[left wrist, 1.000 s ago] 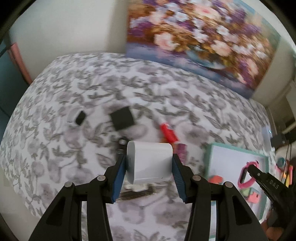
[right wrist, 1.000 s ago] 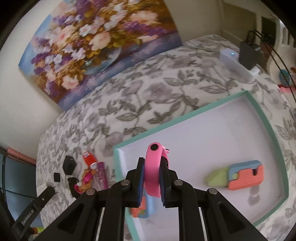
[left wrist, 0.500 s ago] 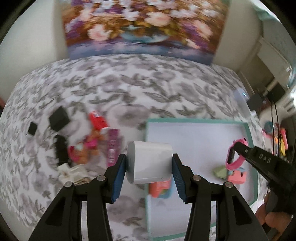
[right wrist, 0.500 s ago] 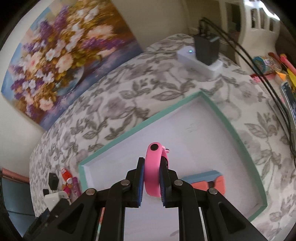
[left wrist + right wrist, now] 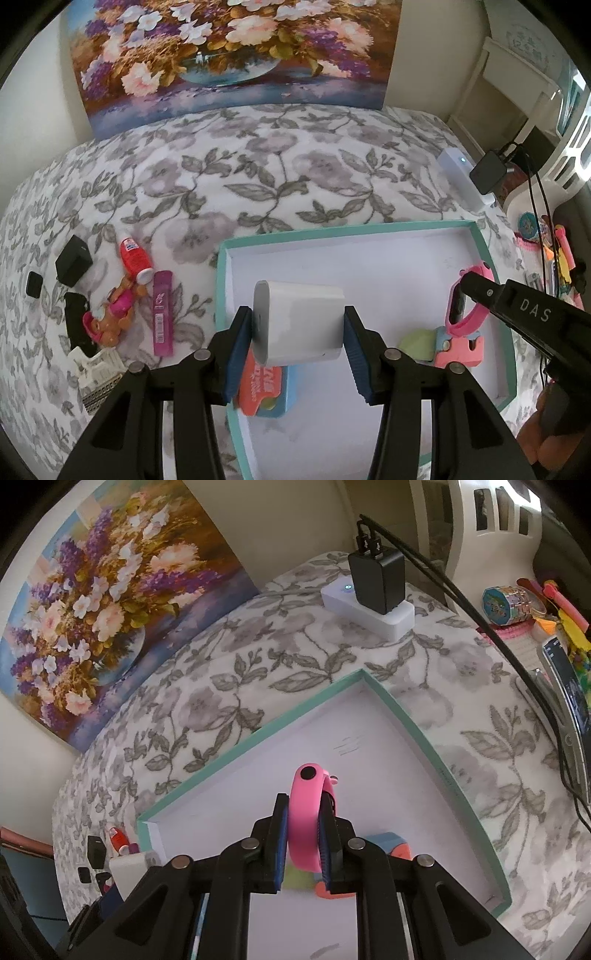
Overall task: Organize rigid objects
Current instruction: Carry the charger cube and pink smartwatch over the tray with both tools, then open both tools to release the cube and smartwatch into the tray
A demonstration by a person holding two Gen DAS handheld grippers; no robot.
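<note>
White charger block [image 5: 301,323] sits clamped in the left gripper [image 5: 298,328] above the teal tray's [image 5: 221,280] near-left part, long axis crosswise between the pads. Right gripper [image 5: 303,834] pinches the pink band [image 5: 306,812] upright on edge, over the tray's right side.

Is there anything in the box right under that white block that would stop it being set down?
Partly. An orange-and-blue toy lies in the teal box just below the white block held by the left gripper; the floor farther in looks bare.
</note>
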